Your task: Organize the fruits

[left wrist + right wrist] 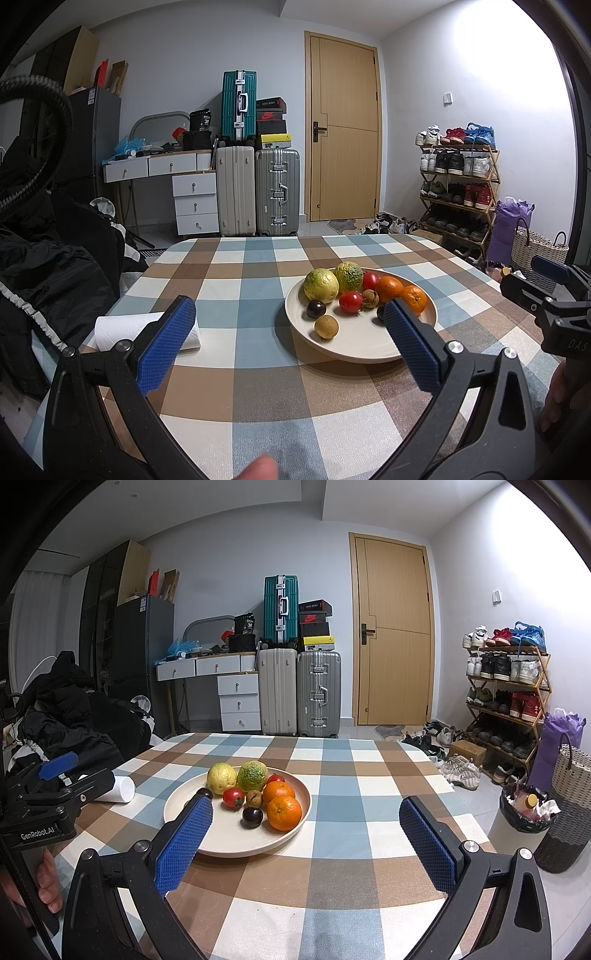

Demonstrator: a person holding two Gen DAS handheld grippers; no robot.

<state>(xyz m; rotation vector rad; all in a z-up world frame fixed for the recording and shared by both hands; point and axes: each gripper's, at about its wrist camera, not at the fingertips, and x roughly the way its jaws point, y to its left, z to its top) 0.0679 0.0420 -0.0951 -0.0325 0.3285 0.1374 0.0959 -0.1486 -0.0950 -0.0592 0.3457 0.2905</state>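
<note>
Both wide open, left tongs (290,317), right tongs (306,818), nothing held.

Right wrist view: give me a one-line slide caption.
Open right gripper hovers before a plate of fruit on the checked tablecloth, left gripper alongside.

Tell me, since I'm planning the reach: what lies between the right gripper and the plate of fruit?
Only bare checkered tablecloth, seen in the right wrist view; the right gripper hangs open just short of the plate.
</note>
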